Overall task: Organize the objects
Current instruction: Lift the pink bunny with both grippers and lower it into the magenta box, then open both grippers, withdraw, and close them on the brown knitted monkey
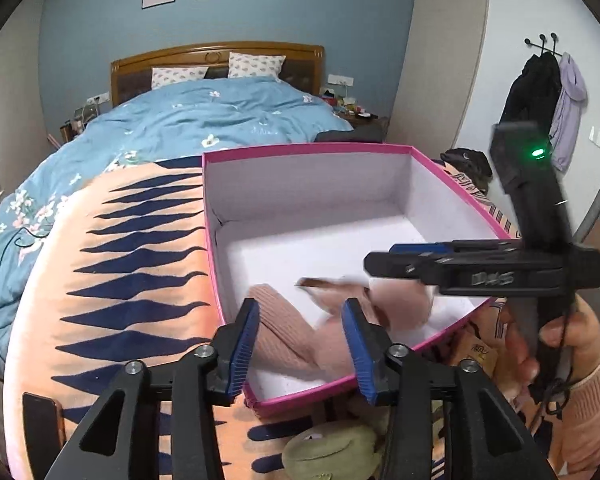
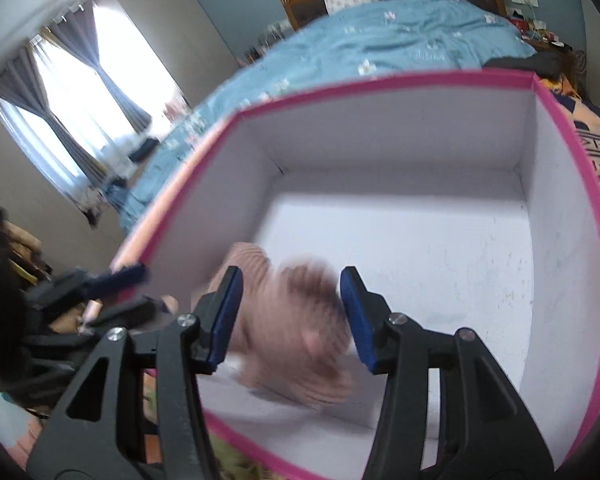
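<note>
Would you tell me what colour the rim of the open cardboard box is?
Bright pink rim with a white inside, clearest in the right wrist view.

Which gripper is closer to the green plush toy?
Left. The left gripper hangs just above the green plush toy outside the box; the right gripper reaches over the pink box.

left gripper (image 1: 302,338): tilted downward, blue pads apart, not pressing on anything | right gripper (image 2: 291,316): tilted downward, blue pads apart, motion-blurred, seen side-on from the left wrist view | right hand (image 1: 556,356): wrapped round its gripper's handle, pink sleeve at the wrist
</note>
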{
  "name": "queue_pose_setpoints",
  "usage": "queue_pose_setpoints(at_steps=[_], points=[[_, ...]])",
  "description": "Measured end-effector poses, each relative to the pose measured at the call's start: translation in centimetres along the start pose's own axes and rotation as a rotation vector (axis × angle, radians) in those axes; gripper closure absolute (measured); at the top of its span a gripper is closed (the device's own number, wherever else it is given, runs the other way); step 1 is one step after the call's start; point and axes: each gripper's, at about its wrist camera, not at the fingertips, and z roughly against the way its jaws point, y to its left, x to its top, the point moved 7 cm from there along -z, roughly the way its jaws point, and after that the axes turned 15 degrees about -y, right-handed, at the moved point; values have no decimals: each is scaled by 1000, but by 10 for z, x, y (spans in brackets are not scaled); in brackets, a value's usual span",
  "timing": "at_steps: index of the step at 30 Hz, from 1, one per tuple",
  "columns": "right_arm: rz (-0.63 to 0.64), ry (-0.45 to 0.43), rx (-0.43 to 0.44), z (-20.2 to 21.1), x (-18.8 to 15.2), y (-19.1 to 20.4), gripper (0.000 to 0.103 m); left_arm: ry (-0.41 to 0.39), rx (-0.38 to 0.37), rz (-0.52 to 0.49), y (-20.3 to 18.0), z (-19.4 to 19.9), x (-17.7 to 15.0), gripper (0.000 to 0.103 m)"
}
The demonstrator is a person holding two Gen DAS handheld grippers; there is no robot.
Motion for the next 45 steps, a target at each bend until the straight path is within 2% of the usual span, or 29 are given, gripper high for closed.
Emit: queue_pose_setpoints(at_steps=[4, 8, 11, 14, 18, 23, 26, 29, 35, 38, 41, 45], points=[[23, 7, -72, -6, -3, -8, 49, -24, 14, -13, -1, 8, 0, 51], [33, -44, -62, 12, 0, -5, 48, -68, -15, -20, -7, 26, 3, 40], [64, -85, -11, 37, 1, 9, 46, -100, -62, -27, -15, 46, 3, 35], [111, -129, 70, 74, -3, 29, 36, -115, -113, -15, -20, 68, 0, 31], [165, -167, 161, 127, -16, 56, 35, -125, -162, 16, -26, 91, -5, 30], [209, -189, 219, 180, -50, 72, 33, -140, -190, 18, -30, 121, -17, 29], [224, -158, 216, 199, -82, 72, 32, -142, -205, 10, -34, 133, -25, 29], [226, -94, 186, 201, -117, 66, 32, -123, -202, -18, -42, 139, -40, 28], [195, 70, 214, 183, -188, 63, 32, -14, -205, -35, -54, 126, -84, 28], [174, 125, 246, 170, -208, 65, 32, 29, -197, -52, -60, 118, -103, 28], [156, 144, 287, 168, -218, 70, 32, 53, -203, -47, -62, 114, -116, 28], [165, 158, 294, 163, -227, 74, 32, 88, -203, -22, -60, 107, -130, 28]])
